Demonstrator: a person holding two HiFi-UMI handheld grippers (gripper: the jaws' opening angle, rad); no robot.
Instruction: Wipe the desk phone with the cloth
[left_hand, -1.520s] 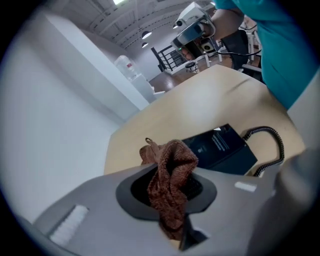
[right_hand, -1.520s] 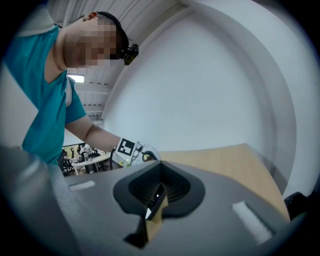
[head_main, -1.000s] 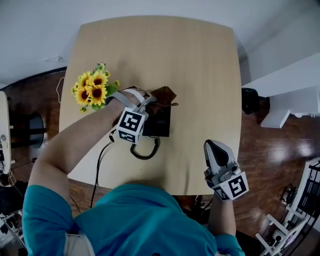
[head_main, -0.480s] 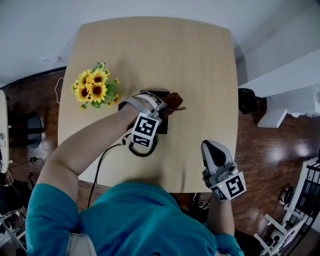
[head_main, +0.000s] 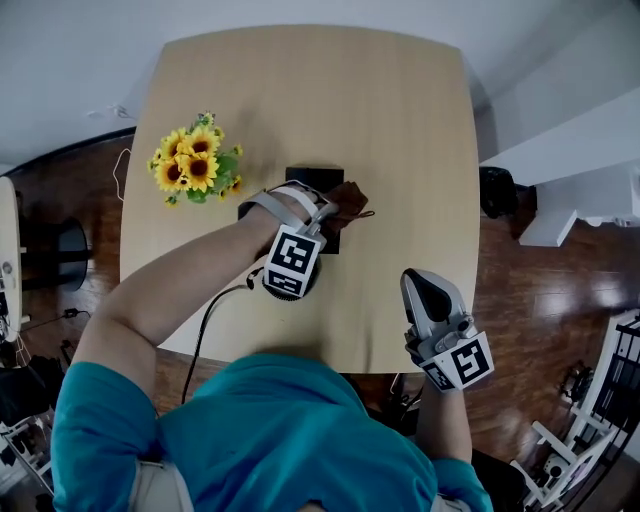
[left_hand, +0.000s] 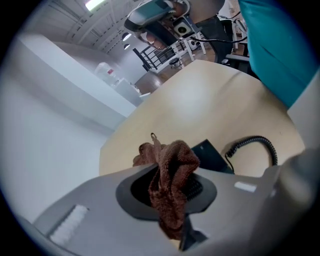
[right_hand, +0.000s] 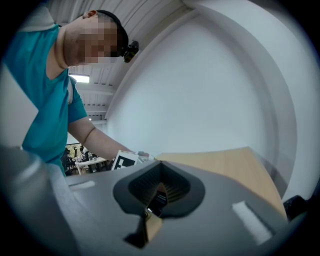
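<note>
A black desk phone (head_main: 312, 182) lies at the middle of the wooden table (head_main: 400, 130), its near half hidden under my left gripper (head_main: 335, 208). That gripper is shut on a crumpled brown cloth (head_main: 349, 198), which rests against the phone's right side. In the left gripper view the cloth (left_hand: 172, 167) hangs bunched between the jaws of the left gripper (left_hand: 170, 200), with the phone (left_hand: 214, 156) and its coiled cord (left_hand: 252, 144) just beyond. My right gripper (head_main: 418, 280) hovers at the table's near right edge, shut and holding nothing, away from the phone.
A bunch of sunflowers (head_main: 195, 165) stands on the table left of the phone. A black cable (head_main: 205, 318) runs off the near edge. White partition walls (head_main: 560, 150) stand to the right, and wooden floor surrounds the table.
My left gripper has drawn the cloth from the phone's far end toward me and to the right along the phone. The right gripper has hardly moved.
</note>
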